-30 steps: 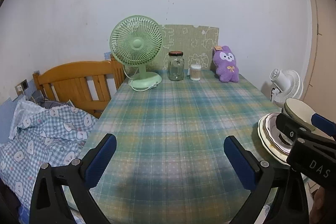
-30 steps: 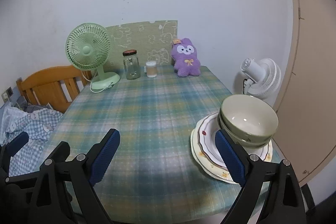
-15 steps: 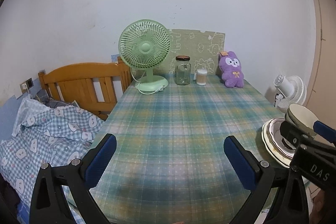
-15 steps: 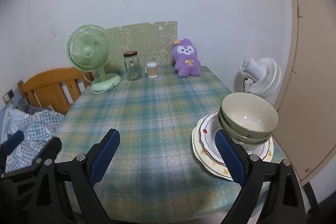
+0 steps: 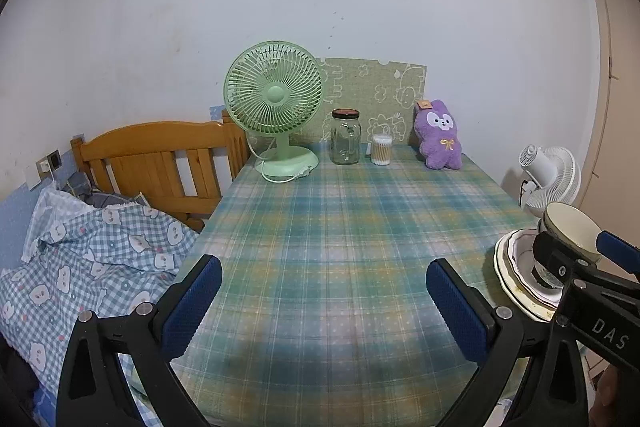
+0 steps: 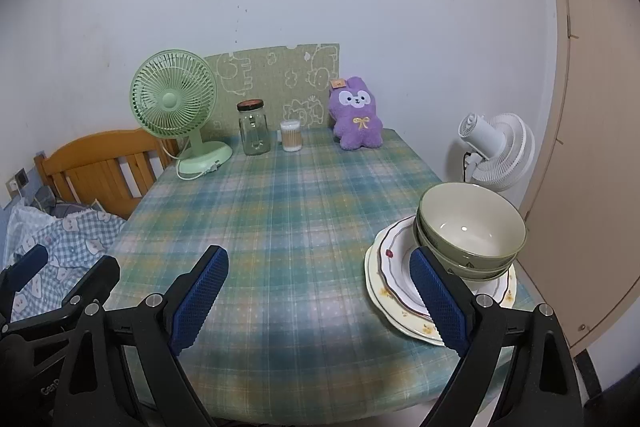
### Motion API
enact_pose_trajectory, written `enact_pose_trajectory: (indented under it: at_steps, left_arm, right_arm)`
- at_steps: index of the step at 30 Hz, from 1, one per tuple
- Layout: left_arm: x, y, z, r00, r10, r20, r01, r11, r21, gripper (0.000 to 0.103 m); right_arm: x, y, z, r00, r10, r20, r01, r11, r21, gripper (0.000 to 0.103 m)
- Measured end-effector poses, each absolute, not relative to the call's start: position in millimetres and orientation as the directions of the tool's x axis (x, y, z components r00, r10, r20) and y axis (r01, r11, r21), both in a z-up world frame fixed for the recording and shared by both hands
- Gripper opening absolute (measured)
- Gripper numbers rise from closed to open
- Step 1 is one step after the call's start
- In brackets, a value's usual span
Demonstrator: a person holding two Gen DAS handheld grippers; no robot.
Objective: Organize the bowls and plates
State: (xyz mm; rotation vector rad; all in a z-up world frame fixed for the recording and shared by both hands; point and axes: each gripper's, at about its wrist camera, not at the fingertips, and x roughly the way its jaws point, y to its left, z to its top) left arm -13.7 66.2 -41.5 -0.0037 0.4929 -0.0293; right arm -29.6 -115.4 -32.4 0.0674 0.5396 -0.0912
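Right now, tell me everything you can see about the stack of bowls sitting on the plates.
The stack of bowls is two olive-green, glossy, ceramic-looking bowls nested upright, the top one cream inside and empty, the lower showing a small dark leaf-like print on its side. It rests on the stacked plates, cream with scalloped, flower-painted rims, set toward their far right side, near the table's right front edge. The right gripper, open, has one blue pad in front of the stack; whether it touches is unclear.
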Motion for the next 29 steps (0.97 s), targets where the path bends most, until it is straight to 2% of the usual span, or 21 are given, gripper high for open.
enact_pose_trajectory:
  at_steps: [29]
  left_arm:
    - [-14.8,59.5,-40.8,0.874,-0.038,-0.485,0.033,0.999,-0.019,0.103]
  right_arm:
    - [-28.3,-121.9,-37.4,0.841,-0.076,-0.536,0.113,0.993,0.036,0.094]
